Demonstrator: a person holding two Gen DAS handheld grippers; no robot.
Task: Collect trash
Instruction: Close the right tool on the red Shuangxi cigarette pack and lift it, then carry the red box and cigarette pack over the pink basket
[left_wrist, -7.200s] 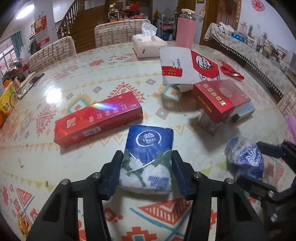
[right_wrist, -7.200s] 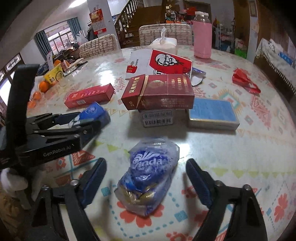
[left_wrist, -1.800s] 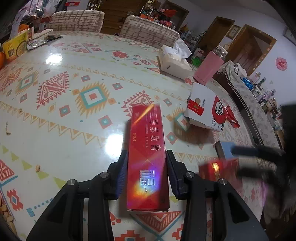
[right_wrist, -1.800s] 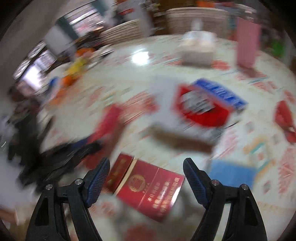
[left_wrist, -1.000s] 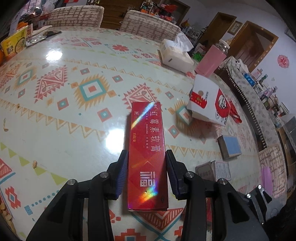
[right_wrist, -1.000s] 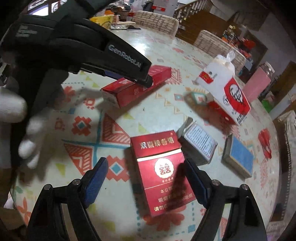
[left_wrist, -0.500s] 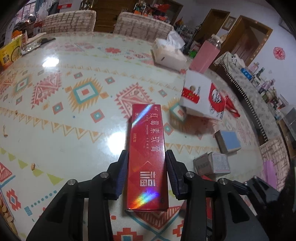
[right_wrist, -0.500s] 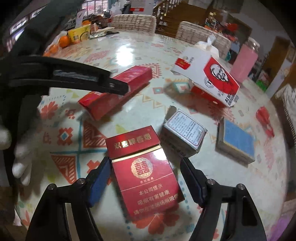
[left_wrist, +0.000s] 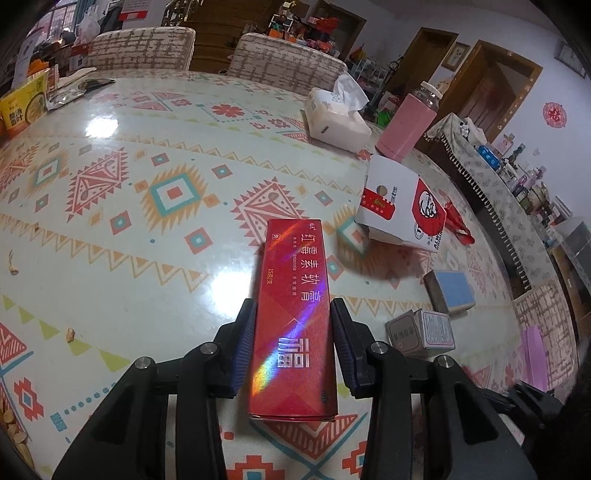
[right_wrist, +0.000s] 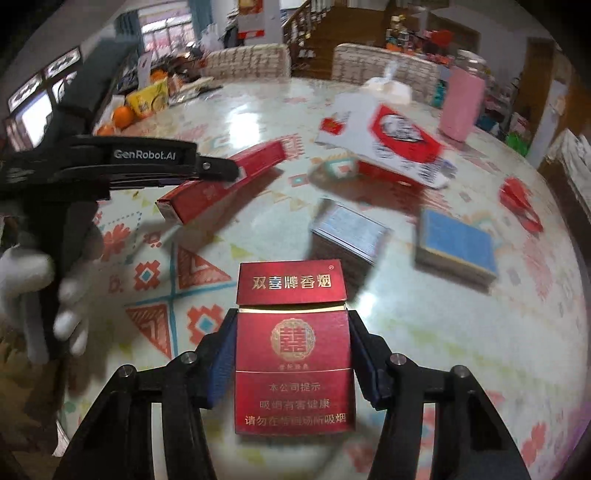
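My left gripper (left_wrist: 293, 332) is shut on a long red carton (left_wrist: 295, 314) and holds it above the patterned table (left_wrist: 110, 221). The carton also shows in the right wrist view (right_wrist: 225, 184), gripped by the left gripper. My right gripper (right_wrist: 291, 350) is shut on a dark red cigarette box (right_wrist: 293, 347) with gold print, lifted over the table.
A white and red KFC box (left_wrist: 402, 203), a blue box (left_wrist: 452, 290) and a small grey box (left_wrist: 423, 332) lie on the right. A tissue box (left_wrist: 336, 118), a pink bottle (left_wrist: 410, 125) and a red wrapper (left_wrist: 458, 225) stand farther back. Chairs ring the far edge.
My right gripper has closed onto the dark red cigarette box and raised it. My left gripper has kept the red carton and lifted it slightly.
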